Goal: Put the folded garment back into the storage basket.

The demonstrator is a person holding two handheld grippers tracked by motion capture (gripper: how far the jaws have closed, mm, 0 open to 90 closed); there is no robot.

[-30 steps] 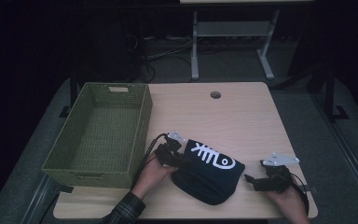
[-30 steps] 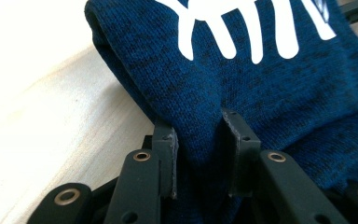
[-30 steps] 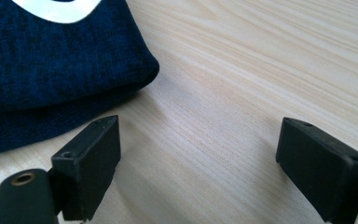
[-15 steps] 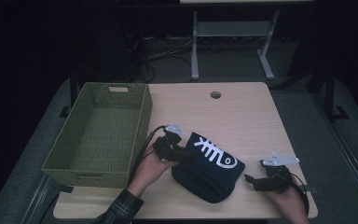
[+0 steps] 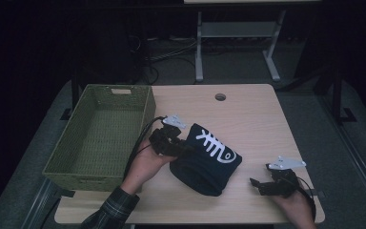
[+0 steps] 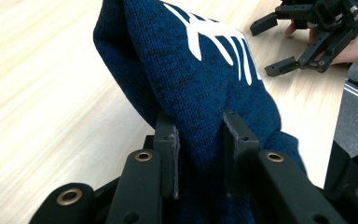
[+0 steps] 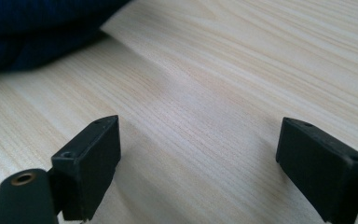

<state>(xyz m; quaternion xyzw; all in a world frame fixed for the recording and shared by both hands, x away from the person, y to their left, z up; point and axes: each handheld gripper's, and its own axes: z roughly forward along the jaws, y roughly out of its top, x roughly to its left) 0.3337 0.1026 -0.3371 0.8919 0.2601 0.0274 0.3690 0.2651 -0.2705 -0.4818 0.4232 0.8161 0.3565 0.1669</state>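
while left claw [image 6: 199,140] pinches navy sweater [image 5: 205,160], right claw [image 7: 198,163] gaping

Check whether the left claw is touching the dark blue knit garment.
Touching. In the left gripper view the left claw pinches a fold of the dark blue knit garment between both pads.
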